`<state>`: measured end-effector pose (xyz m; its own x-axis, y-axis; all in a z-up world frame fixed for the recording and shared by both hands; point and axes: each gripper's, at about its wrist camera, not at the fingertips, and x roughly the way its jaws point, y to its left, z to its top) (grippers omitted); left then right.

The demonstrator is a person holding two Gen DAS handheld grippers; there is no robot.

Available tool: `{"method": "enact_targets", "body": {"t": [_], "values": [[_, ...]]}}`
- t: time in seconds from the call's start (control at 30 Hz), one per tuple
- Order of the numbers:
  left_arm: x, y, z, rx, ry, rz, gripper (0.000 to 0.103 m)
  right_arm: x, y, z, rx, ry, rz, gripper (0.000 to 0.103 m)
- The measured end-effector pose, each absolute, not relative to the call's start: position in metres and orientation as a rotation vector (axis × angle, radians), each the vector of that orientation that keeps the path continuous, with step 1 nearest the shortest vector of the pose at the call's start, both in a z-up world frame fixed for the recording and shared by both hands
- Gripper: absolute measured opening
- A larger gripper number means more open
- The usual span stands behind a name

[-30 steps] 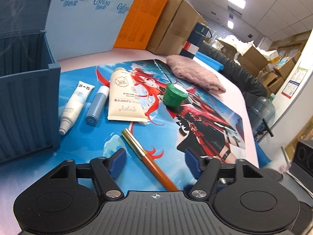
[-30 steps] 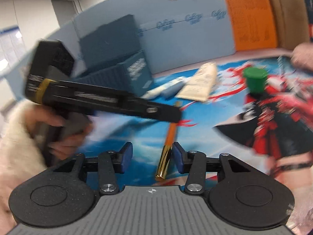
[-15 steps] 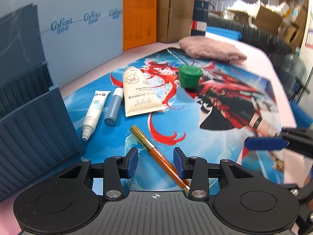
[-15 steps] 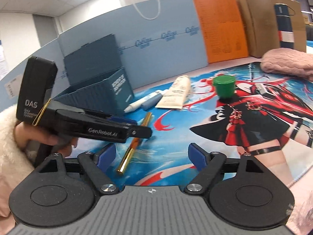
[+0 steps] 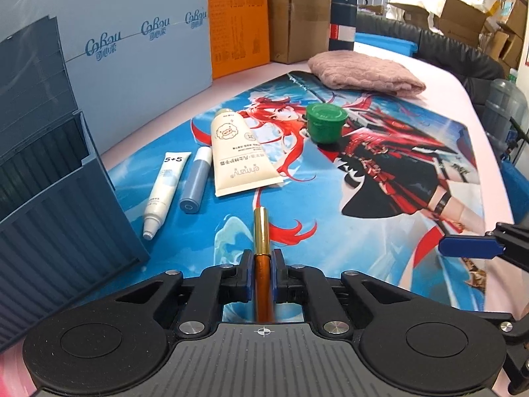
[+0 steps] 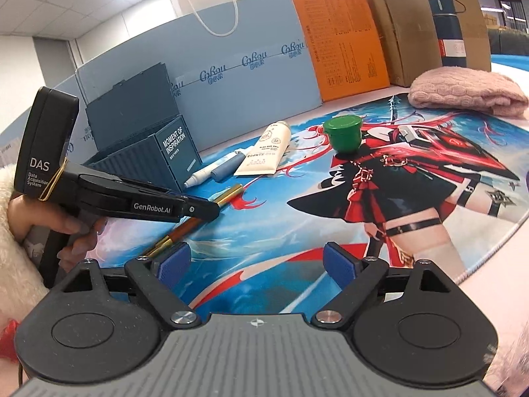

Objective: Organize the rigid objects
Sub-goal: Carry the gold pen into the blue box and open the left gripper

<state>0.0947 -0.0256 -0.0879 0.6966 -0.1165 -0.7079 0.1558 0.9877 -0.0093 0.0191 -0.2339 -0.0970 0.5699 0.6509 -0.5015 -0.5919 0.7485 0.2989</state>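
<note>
Evidently the left gripper (image 5: 263, 276) is clamped on the orange-and-gold pen (image 5: 262, 241) mid-barrel to carry it level toward the blue bin (image 5: 66, 218), while the right gripper (image 6: 256, 263) waits wide open, holding nothing.

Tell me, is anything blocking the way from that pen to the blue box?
Nothing visible does. The left gripper is shut on the pen, and only bare mat separates it from the blue box; the tubes lie farther back.

Black gripper (image 5: 263, 276), blue pads (image 5: 247, 278), silver screws
</note>
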Motion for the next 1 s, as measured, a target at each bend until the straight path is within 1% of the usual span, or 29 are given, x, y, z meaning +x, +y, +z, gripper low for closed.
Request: {"method": "enact_targets", "body": {"t": [0.27,0.5,0.6,0.7,0.87,1.0], "values": [[0.068,-0.017,-0.051,-0.004,0.663,-0.121,0.008,0.021,-0.24,-0.095,0.173,0.637,0.751,0.087],[0.022,0.015,0.004,-0.108,0.435,-0.068,0.008,0.015,-0.228,-0.084,0.181,0.617,0.815,0.087],[0.004,0.033,0.027,-0.12,0.33,-0.018,0.008,0.013,-0.221,-0.079,0.193,0.614,0.843,0.087],[-0.005,0.05,0.044,-0.104,0.265,0.055,0.008,0.011,-0.215,-0.075,0.196,0.607,0.861,0.087],[0.001,0.08,0.057,-0.039,0.223,0.154,0.008,0.009,-0.205,-0.069,0.204,0.594,0.884,0.087],[0.014,0.107,0.054,-0.037,0.241,0.171,0.008,0.016,-0.198,-0.064,0.225,0.586,0.91,0.087]]}}
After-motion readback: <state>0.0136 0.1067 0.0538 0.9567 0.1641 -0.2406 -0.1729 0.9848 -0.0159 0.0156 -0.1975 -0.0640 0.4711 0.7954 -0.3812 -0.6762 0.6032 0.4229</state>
